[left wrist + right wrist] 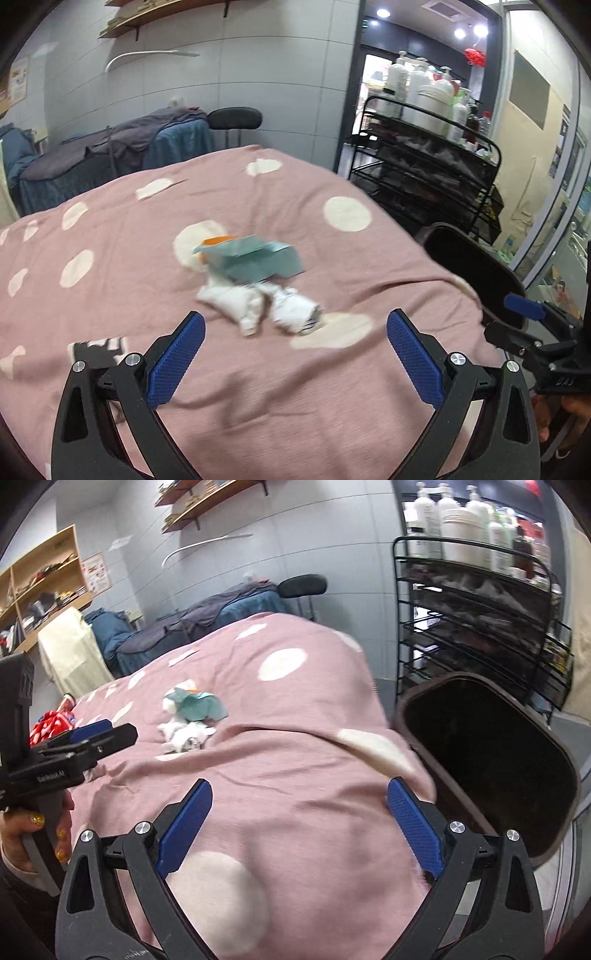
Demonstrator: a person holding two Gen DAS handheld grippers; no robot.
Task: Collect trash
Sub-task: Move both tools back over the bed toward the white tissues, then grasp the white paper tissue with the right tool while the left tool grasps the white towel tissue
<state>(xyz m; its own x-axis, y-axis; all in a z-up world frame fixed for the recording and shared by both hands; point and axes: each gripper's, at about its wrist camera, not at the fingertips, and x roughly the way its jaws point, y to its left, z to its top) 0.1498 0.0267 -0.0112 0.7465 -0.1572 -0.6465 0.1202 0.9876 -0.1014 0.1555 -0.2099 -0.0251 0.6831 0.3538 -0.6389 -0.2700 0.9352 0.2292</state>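
Observation:
A small heap of trash lies on the pink dotted blanket [147, 266]: a teal paper wrapper [255, 258] with an orange bit, and crumpled white tissues [258, 304] in front of it. My left gripper [295, 325] is open and empty, its jaws spread just short of the tissues. The heap also shows in the right wrist view [190, 716], far ahead to the left. My right gripper [300, 794] is open and empty above the blanket's near right corner. A dark brown trash bin [491, 760] stands open beside the bed at right.
A black wire rack [476, 627] with white bottles stands behind the bin. A second bed with blue and grey covers [122, 151] and a black stool [234, 118] are farther back. Wooden shelves [44, 579] line the left wall.

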